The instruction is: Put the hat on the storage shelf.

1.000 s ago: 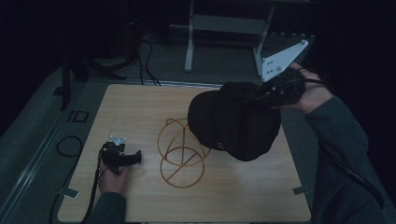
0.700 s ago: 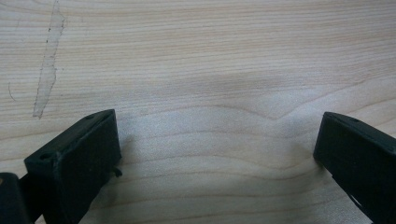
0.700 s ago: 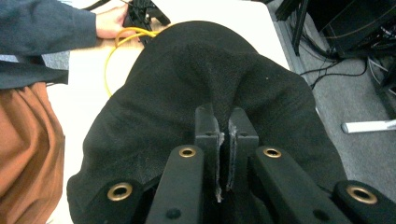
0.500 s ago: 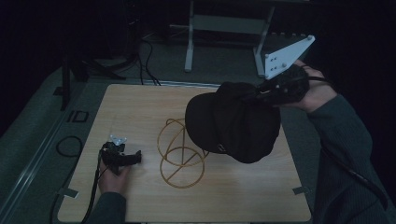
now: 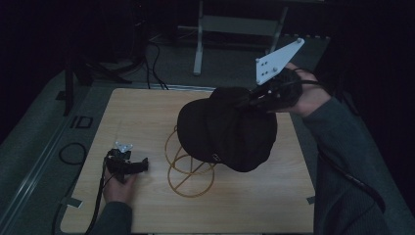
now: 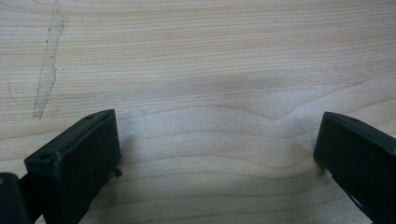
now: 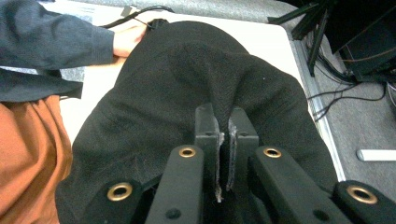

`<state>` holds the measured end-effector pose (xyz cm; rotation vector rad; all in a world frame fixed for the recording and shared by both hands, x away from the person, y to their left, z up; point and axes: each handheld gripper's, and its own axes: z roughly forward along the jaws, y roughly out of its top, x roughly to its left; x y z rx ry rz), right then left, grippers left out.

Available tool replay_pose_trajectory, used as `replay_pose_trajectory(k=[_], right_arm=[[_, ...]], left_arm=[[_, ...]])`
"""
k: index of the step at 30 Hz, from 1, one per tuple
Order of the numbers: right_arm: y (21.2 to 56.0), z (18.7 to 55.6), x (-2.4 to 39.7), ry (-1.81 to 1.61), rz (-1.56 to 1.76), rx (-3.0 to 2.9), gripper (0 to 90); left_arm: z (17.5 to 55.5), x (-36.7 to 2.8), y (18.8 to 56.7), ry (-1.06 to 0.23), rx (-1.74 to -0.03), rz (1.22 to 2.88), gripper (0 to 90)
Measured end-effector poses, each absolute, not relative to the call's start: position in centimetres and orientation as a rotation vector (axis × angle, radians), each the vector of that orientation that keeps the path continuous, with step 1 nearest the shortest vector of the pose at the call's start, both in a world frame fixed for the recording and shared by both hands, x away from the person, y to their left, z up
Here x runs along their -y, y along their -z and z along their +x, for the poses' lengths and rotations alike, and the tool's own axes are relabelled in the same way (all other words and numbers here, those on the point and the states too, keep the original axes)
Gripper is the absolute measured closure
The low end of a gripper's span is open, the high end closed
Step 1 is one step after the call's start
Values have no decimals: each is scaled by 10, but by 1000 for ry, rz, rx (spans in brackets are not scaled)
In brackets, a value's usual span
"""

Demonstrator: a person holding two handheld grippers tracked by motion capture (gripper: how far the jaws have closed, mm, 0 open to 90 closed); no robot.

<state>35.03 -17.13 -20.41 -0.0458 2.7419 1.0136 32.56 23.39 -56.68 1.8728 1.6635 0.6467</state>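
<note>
Aloft, black cap (image 5: 227, 129) in right claw (image 5: 247, 101).

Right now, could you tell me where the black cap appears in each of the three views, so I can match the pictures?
High view: the black cap hangs mid-frame over the wire stand, pinched at its upper right by the right gripper.
Left gripper view: the cap is not in it, just open jaws over the wooden table.
Right gripper view: the cap spreads across the centre, fabric clamped between the jaws.
Shared landmark: the wooden table.
</note>
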Motion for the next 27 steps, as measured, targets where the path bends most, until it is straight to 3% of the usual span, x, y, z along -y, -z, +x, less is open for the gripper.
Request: replay_pose_trajectory(k=[27], right_arm=[[225, 363, 114, -953, -95, -2799, 854]], left_arm=[[326, -234, 567, -642, -1662, 1874, 1]])
